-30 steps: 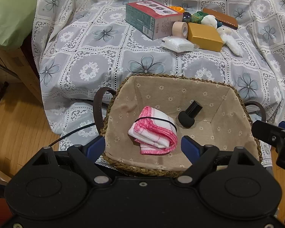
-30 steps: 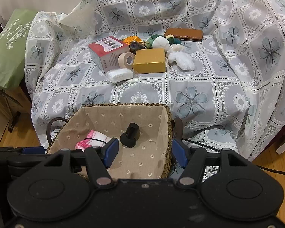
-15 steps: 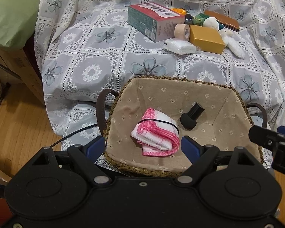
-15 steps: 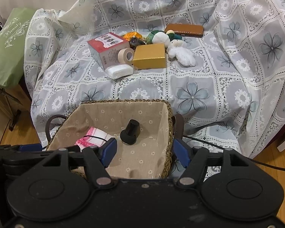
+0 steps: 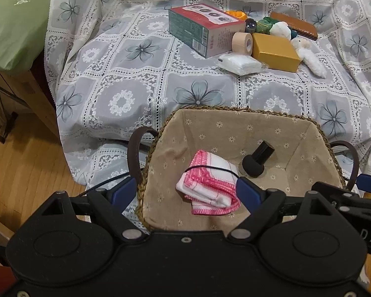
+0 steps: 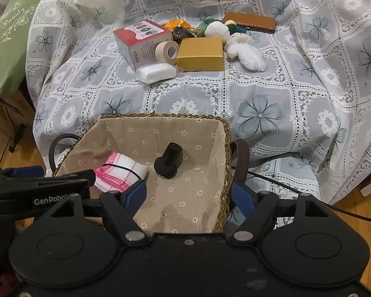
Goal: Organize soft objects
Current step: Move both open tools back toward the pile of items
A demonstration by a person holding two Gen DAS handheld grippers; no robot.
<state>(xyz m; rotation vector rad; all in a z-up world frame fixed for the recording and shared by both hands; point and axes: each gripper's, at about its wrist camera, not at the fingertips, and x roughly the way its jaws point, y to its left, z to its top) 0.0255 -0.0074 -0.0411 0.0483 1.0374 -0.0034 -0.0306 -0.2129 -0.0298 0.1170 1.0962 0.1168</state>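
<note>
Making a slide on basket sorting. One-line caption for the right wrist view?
Right gripper opening empty over the lined basket holding a pink cloth and black sponge.

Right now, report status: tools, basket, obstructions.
Left tool open, empty. Right tool opening, empty. Pink-white folded cloth and black sponge applicator inside lined wicker basket. Nothing blocking.

Both wrist views look steeply down, close, sharing the basket [image 5: 235,110] [image 6: 160,116].
</note>
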